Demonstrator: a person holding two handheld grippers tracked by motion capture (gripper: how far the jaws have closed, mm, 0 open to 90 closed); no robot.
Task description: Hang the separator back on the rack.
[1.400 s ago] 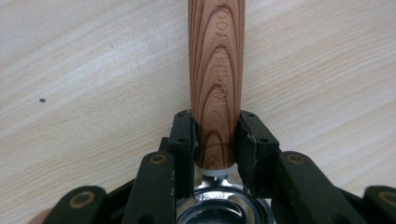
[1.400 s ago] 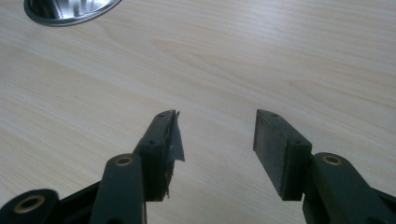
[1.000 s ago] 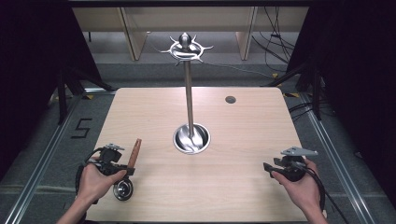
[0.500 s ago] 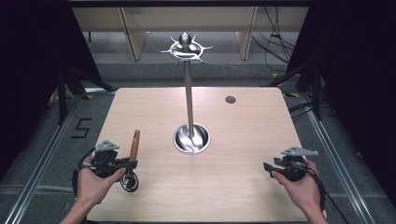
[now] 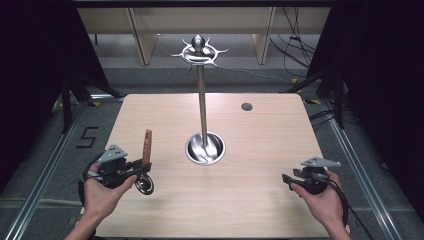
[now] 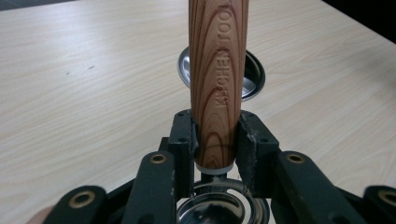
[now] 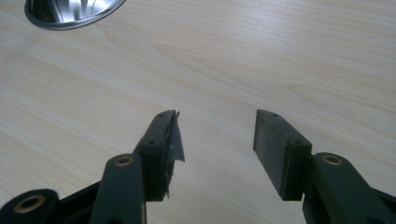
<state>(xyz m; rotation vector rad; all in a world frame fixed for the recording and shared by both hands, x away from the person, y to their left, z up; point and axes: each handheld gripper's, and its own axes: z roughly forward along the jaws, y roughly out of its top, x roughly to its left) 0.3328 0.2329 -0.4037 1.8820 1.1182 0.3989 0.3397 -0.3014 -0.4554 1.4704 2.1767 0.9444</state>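
— High view?
— My left gripper (image 5: 142, 167) clamps a ladle (image 5: 146, 150) at the table's (image 5: 260, 150) seven o'clock, handle pointing twelve.
— Left gripper view?
— Handle (image 6: 218, 79) upright, toward the stand (image 6: 252, 77).
— Right gripper view?
— My right gripper (image 7: 215, 140) gapes wide over bare wood.

Wood-handled utensil (image 6: 218, 84), metal bowl end down, upright near table's left front; stamped "KITCHEN TOOL".

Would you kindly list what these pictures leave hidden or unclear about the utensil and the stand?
- Utensil: in the left gripper view the frame's top cuts off its wooden handle, and the left tool covers most of its metal end.
- Stand: in the high view its top hooks are too small to count.
- Dark spot on the table: too small to identify.
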